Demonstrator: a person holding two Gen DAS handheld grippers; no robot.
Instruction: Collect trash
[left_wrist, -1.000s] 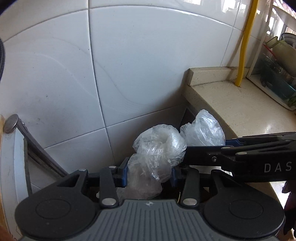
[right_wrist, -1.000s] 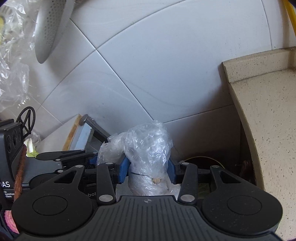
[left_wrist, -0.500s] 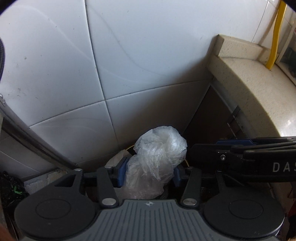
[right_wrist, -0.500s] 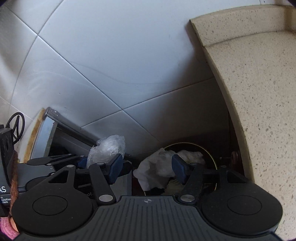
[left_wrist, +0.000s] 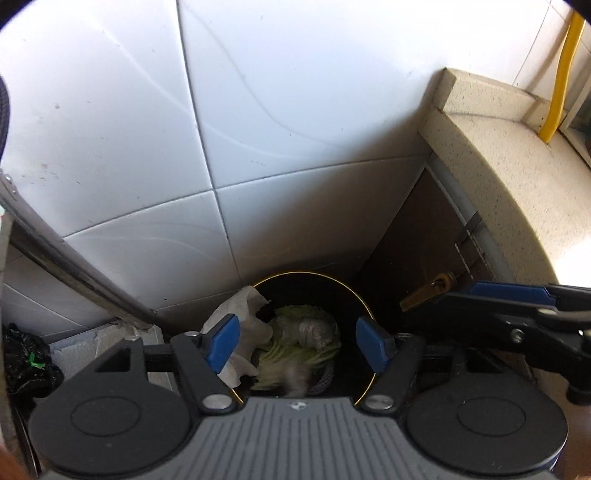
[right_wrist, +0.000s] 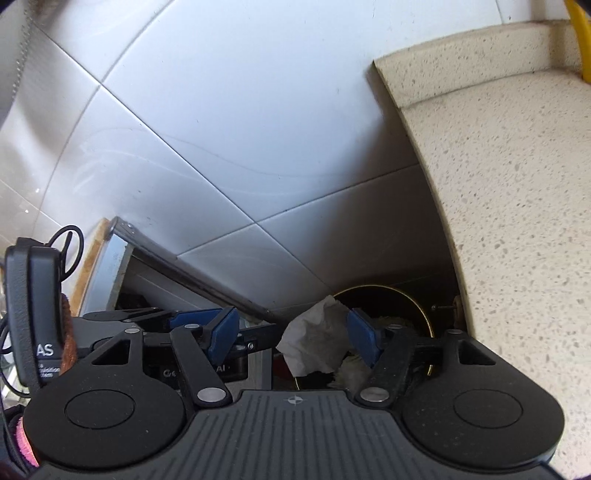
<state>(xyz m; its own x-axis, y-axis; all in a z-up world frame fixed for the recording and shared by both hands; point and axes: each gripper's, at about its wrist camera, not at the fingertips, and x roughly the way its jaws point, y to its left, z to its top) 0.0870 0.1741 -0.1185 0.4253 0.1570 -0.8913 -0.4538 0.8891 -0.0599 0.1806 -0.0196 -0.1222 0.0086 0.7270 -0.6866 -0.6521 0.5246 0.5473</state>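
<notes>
A round black trash bin with a gold rim (left_wrist: 354, 291) stands on the floor in the corner under the tiled wall. It holds white paper (left_wrist: 243, 317), greenish leaves (left_wrist: 295, 350) and a crumpled clear plastic bag (left_wrist: 312, 328). My left gripper (left_wrist: 297, 343) is open and empty right above the bin. My right gripper (right_wrist: 293, 334) is open and empty, beside the left one, over the bin's left side (right_wrist: 413, 295). White paper (right_wrist: 317, 339) shows between its fingers. The right gripper also shows in the left wrist view (left_wrist: 517, 306).
A speckled stone countertop (left_wrist: 517, 173) runs along the right, above a dark cabinet door (left_wrist: 417, 258) with a brass handle (left_wrist: 424, 293). A metal rail (left_wrist: 74, 273) slants at the left. A black bag (left_wrist: 26, 362) lies at the lower left. A yellow pipe (left_wrist: 561, 70) stands far right.
Both grippers held clear plastic bags a second ago. The right one opened first and dropped its bag; now the left one has opened too, and its bag lies in the bin.
</notes>
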